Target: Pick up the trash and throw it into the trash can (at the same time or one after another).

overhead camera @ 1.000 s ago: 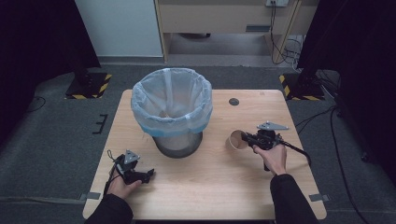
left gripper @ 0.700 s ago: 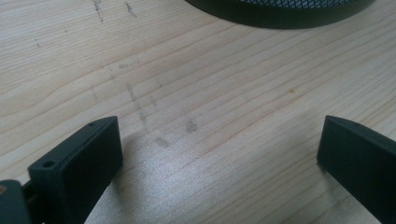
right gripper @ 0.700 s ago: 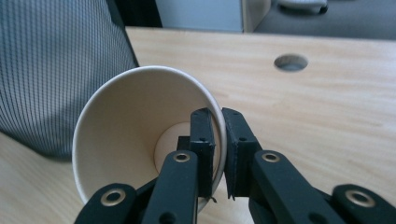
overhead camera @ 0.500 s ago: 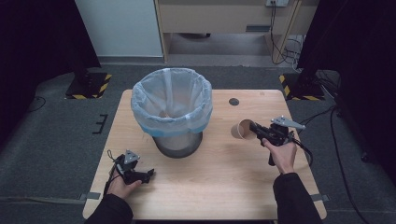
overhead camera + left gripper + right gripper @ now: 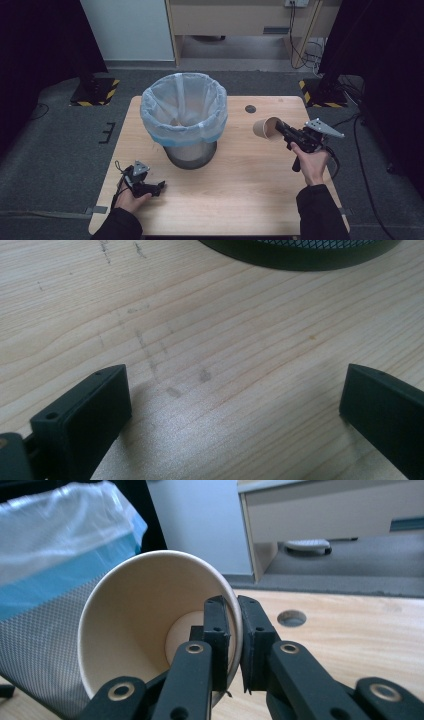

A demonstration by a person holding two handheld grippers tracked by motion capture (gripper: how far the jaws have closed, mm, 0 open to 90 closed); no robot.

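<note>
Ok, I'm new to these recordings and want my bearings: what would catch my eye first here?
First the mesh waste bin with its pale blue bag, standing mid-table. Right of it, the right gripper pinches the rim of a brown paper cup, one jaw inside and one outside, holding it tipped on its side above the wooden table. At the near left corner, the left gripper rests open on the bare wood.

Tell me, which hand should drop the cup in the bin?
The right. Its right gripper already pinches the paper cup by its rim, beside the bin. The left gripper rests open on the table, holding nothing.
</note>
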